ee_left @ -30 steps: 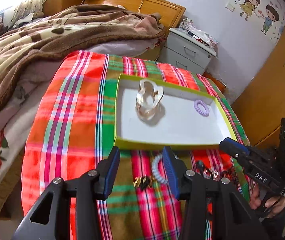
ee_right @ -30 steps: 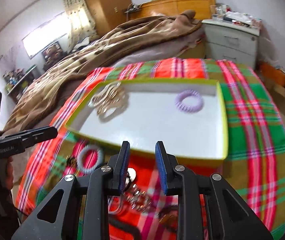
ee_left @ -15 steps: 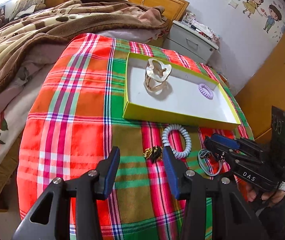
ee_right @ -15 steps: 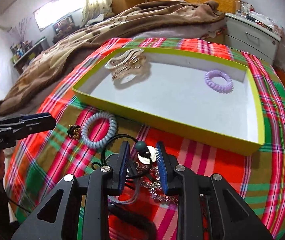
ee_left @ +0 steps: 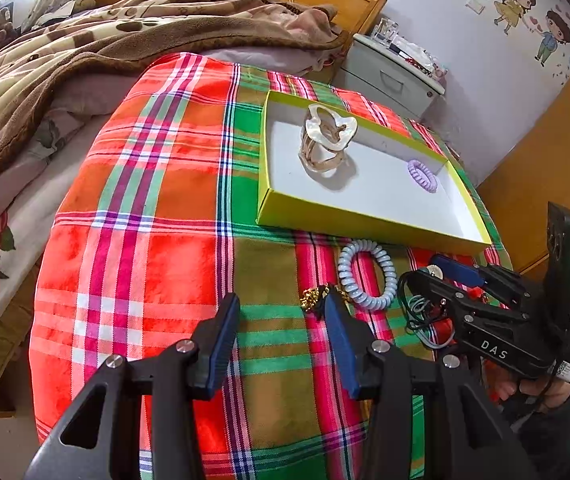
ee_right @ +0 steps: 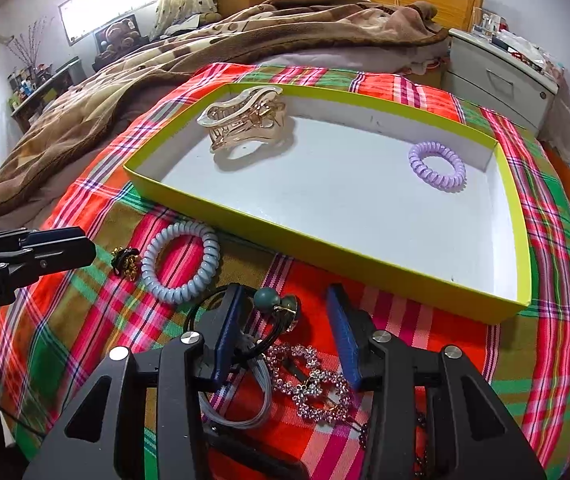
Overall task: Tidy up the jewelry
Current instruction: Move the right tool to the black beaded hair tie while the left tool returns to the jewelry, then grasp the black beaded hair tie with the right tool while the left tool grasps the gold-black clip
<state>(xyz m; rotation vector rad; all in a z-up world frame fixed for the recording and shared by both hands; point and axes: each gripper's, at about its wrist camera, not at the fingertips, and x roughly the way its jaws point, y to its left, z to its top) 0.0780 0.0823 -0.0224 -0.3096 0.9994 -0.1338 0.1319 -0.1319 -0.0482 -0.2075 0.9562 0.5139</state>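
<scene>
While right gripper (ee_right: pixel 283 330) jaws close over beaded hair tie (ee_right: pixel 275 304), nothing yet pinched, left gripper (ee_left: pixel 281 336) is held wide, empty, beside gold clip (ee_left: pixel 315 294); tray (ee_right: pixel 523 216) near wall just beyond, interior mostly bare.

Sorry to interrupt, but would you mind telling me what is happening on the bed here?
A person is sorting hair accessories and jewelry into a yellow-green box on a plaid cloth. A clear claw clip and a purple coil hair tie already lie inside. The right gripper, its jaws closing, hovers over a black hair tie with green beads beside a rhinestone clip. The left gripper is open, near a small gold piece and a blue coil hair tie.
</scene>
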